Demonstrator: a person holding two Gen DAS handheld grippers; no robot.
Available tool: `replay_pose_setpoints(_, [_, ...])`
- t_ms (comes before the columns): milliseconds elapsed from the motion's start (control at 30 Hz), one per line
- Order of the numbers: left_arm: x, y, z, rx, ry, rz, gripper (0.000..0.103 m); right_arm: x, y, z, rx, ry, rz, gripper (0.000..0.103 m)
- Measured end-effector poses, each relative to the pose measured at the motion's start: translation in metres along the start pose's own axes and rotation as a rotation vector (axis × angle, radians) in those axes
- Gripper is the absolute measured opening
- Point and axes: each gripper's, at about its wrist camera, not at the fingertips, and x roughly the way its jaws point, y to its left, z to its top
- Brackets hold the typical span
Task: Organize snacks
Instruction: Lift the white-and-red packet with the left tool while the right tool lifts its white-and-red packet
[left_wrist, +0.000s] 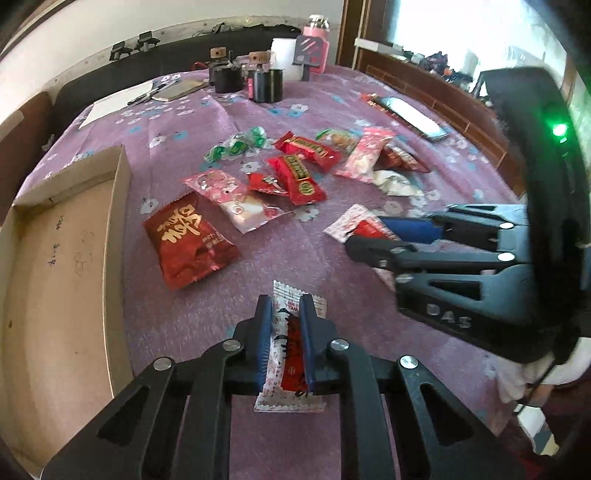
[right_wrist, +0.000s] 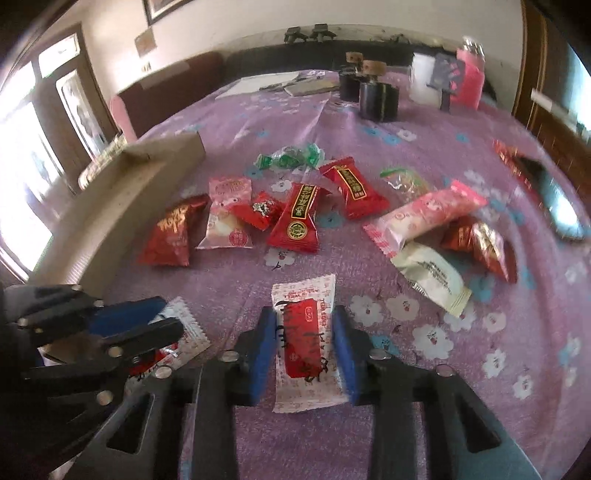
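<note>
Packets sit in both tongs: left tongs (left_wrist: 286, 325) are clamped on a white-and-red sachet (left_wrist: 290, 343); right tongs (right_wrist: 304, 343) straddle a matching one (right_wrist: 306, 343), pads apart. Best squeeze it squarely before lifting both toward the cardboard box (left_wrist: 55, 258) left of the tongs.

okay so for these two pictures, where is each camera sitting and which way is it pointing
Left wrist view: sits on the left tool, looks forward and down its fingers at a white-and-red sachet clamped between them; the right tool reaches in from the right side.
Right wrist view: sits on the right tool, angled down at a second sachet between its fingers; the left tool shows lower left.
Shared: the purple flowered tablecloth, the scattered snack packets, the cardboard box and the dark canisters at the far end.
</note>
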Motion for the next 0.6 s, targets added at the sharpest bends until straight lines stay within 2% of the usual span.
replay_pose_setpoints(67, [-0.007,-0.002,-0.004,0.008,-0.016,-0.012,0.012,-0.002,0.0,-0.002,0.002,-0.01,0.007,0.027])
replay_pose_setpoints(133, [-0.013,-0.005,-0.007,0.018,-0.022,-0.023,0.003,-0.006,-0.003,-0.003,0.02,-0.026,0.023,0.027])
replay_pose_setpoints(267, [-0.02,-0.006,-0.011,0.015,-0.022,-0.021,0.003,-0.016,-0.008,-0.004,0.045,-0.05,0.051,0.027])
replay_pose_setpoints(300, [-0.019,-0.006,-0.012,0.013,-0.007,0.012,0.003,-0.017,-0.009,-0.004,0.045,-0.05,0.063,0.027])
replay_pose_setpoints(367, [-0.02,-0.006,-0.013,0.017,-0.025,0.03,0.007,-0.019,-0.009,-0.005,0.052,-0.052,0.084,0.027])
replay_pose_setpoints(400, [-0.02,-0.005,-0.014,0.022,-0.031,0.033,0.018,-0.02,-0.009,-0.006,0.051,-0.052,0.086,0.027])
replay_pose_setpoints(433, [-0.02,-0.006,-0.015,0.033,-0.039,0.034,0.039,-0.021,-0.01,-0.006,0.053,-0.052,0.088,0.027])
replay_pose_setpoints(467, [-0.021,-0.006,-0.015,0.038,-0.043,0.034,0.052,-0.021,-0.011,-0.007,0.057,-0.05,0.09,0.027])
replay_pose_setpoints(500, [-0.022,-0.008,-0.016,0.052,-0.054,0.037,0.073,-0.02,-0.012,-0.008,0.061,-0.047,0.092,0.028])
replay_pose_setpoints(533, [-0.022,-0.01,-0.017,0.073,-0.064,0.04,0.078,-0.019,-0.013,-0.009,0.066,-0.044,0.095,0.028])
replay_pose_setpoints(600, [-0.018,-0.015,-0.018,0.112,-0.049,0.048,0.078,-0.017,-0.016,-0.01,0.082,-0.038,0.106,0.028])
